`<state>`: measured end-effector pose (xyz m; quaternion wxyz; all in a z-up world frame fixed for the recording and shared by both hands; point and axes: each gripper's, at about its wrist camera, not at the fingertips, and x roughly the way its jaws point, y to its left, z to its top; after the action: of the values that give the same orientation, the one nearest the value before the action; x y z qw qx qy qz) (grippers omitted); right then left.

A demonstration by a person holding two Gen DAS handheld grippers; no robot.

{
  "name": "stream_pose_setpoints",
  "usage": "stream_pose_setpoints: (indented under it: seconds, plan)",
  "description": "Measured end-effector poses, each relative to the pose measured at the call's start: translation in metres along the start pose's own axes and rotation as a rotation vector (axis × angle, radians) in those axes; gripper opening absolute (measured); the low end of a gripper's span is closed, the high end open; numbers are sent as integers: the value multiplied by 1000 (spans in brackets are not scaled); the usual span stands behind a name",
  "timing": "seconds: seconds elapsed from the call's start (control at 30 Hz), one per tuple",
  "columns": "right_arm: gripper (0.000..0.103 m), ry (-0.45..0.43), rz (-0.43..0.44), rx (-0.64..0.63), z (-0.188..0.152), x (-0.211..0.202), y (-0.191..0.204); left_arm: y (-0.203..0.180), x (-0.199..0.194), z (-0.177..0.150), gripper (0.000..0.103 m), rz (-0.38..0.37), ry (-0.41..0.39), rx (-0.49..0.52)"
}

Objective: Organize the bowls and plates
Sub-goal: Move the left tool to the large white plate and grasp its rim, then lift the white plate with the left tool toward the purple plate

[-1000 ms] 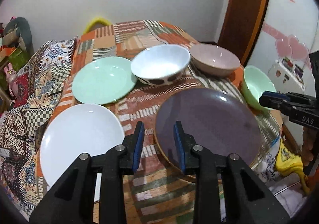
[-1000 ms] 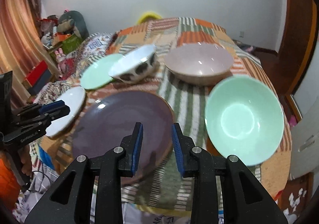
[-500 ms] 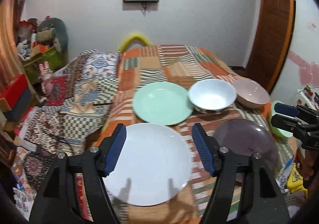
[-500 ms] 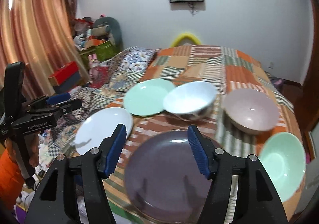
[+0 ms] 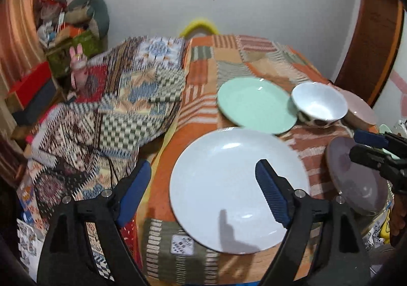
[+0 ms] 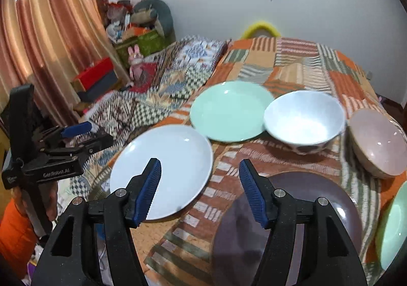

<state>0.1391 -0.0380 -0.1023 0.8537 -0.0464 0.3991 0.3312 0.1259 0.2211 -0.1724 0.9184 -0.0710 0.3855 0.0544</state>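
The dishes lie spread on a worktop [image 6: 292, 62] covered with a patchwork cloth, each apart or only overlapping at a rim, probably so that every piece can be reached before sorting. The white plate [image 5: 236, 184] lies partly between the fingers of the left gripper [image 5: 203, 189], whose jaws have just been opening and stand wide with nothing held, I think to take its rim. The purple plate [image 6: 292, 222] lies under the right finger of the right gripper [image 6: 201, 189], also open and empty. Beyond the fingers are the green plate [image 6: 229, 110], the white bowl [image 6: 304, 120] and the pink bowl [image 6: 379, 146].
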Motion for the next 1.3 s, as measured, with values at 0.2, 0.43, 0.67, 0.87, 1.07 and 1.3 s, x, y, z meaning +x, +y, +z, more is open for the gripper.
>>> stream_pose_setpoints:
  seconds: [0.2, 0.43, 0.67, 0.87, 1.07, 1.3]
  plan:
    - [60, 67, -4, 17, -7, 27, 9, 27, 29, -12, 84, 1, 60, -31]
    - [47, 156, -30, 36, -18, 55, 10, 44, 52, -24, 76, -55, 108, -69]
    - [35, 203, -25, 107, -24, 66, 3, 47, 70, -29, 57, -89, 151, -79]
    - [27, 231, -30, 132, -23, 72, 3, 51, 84, -36, 39, -150, 199, -105]
    - [23, 238, -58, 101, -27, 78, 12, 47, 83, -39, 37, -180, 198, -87]
    - [22, 210, -69, 93, -25, 76, 11, 49, 79, -40, 33, -182, 184, -91]
